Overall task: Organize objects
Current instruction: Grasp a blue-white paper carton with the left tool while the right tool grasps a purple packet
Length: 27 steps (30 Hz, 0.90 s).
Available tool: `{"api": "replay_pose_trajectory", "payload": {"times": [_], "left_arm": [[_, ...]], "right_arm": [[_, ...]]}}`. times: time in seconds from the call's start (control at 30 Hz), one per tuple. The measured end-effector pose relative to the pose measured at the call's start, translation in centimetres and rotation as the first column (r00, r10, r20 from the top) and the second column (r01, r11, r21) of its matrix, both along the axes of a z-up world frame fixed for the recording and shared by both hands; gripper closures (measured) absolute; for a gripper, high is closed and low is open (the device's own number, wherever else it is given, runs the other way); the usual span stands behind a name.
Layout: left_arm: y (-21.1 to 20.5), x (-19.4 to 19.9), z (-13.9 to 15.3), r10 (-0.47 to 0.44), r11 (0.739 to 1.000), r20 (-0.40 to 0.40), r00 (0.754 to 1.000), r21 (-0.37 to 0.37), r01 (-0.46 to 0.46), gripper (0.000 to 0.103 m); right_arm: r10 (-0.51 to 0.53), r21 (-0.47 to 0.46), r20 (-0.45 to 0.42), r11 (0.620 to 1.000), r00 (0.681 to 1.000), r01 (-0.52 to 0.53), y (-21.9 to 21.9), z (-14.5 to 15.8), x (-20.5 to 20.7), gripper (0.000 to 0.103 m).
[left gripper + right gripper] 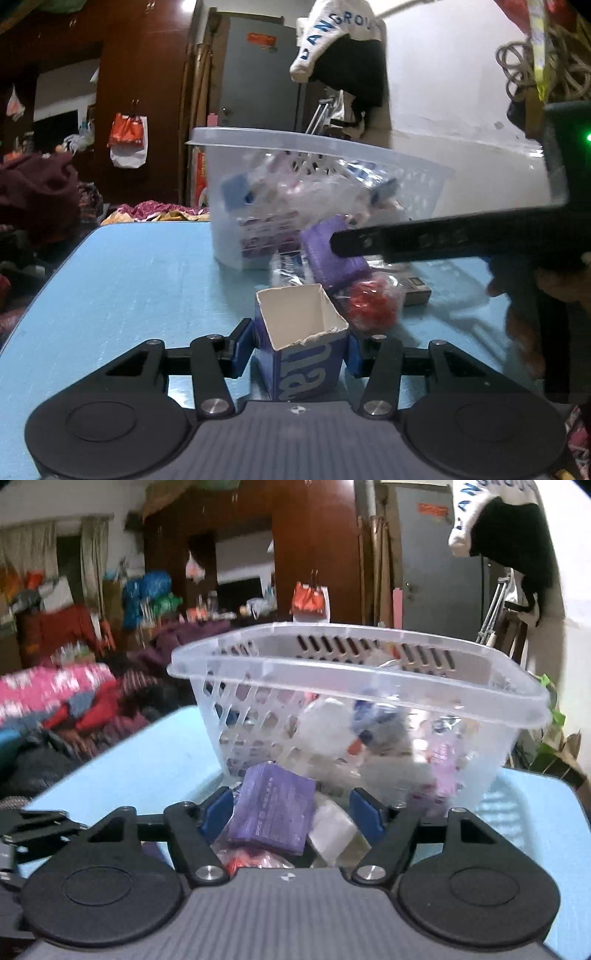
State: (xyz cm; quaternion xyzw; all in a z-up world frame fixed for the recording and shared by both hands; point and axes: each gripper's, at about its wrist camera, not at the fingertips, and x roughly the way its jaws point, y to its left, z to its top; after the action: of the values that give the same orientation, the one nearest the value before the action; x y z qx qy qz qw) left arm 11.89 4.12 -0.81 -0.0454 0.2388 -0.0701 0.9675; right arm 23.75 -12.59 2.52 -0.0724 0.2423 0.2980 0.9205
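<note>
Currently the left gripper (300, 353) is sitting low over the blue table (140, 295), its blue pads touching both sides of a small blue carton (301, 354) with a torn-open top; the carton is standing upright on the table between them, so the jaws are clamped on it. Just beyond it a red crinkly packet (371, 308) is lying beside a purple box (334, 254), with the clear plastic basket (258, 137) behind, holding mixed packets.

From the right wrist view, the right gripper (291, 810) is straddling the purple box (275, 810), which is tilting in front of the basket (354, 664). Its left pad is looking close to the box edge, while the right pad is standing clear, with a whitish wrapped block (334, 829) in the gap. Contact on the left side is not clear.
</note>
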Motion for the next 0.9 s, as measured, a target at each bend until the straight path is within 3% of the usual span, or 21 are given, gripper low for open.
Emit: {"api": "replay_pose_trajectory", "payload": {"times": [0.17,0.3,0.4,0.43,0.6,0.77,0.87,0.9], "left_arm": [[1.0,0.0,-0.2,-0.007,0.999,-0.006,1.0,-0.041,0.007,0.05],[1.1,0.0,-0.3,-0.009,0.999,-0.005,1.0,-0.049,0.009,0.05],[1.1,0.1,-0.3,-0.011,0.999,-0.006,1.0,-0.054,0.01,0.05],[1.1,0.1,-0.3,-0.011,0.998,-0.006,1.0,-0.056,0.01,0.05],[1.1,0.0,-0.4,-0.01,0.998,-0.007,1.0,-0.055,0.01,0.049],[0.9,0.1,-0.3,-0.011,0.999,-0.007,1.0,-0.052,0.011,0.049],[1.0,0.1,-0.3,-0.012,0.998,-0.008,1.0,-0.061,0.011,0.049],[1.0,0.1,-0.3,-0.01,0.998,-0.007,1.0,-0.063,0.01,0.049]], "right_arm": [[0.007,-0.051,-0.037,0.999,0.999,-0.009,1.2,-0.6,0.6,0.031],[0.038,-0.088,-0.016,0.995,0.999,-0.039,1.4,-0.8,-0.2,0.034],[0.06,-0.051,-0.011,0.997,0.998,-0.061,1.0,-0.4,-0.6,0.045],[0.07,-0.04,-0.013,0.997,0.997,-0.071,0.9,-0.3,-0.8,0.054],[0.097,-0.067,0.012,0.993,0.995,-0.096,0.8,-0.1,-2.1,0.054],[0.084,-0.093,0.009,0.992,0.996,-0.083,1.4,-0.4,-1.3,0.042],[0.088,-0.077,0.001,0.993,0.996,-0.088,1.1,-0.3,-1.5,0.048],[0.091,-0.063,0.002,0.994,0.996,-0.091,0.7,0.0,-1.6,0.055]]}}
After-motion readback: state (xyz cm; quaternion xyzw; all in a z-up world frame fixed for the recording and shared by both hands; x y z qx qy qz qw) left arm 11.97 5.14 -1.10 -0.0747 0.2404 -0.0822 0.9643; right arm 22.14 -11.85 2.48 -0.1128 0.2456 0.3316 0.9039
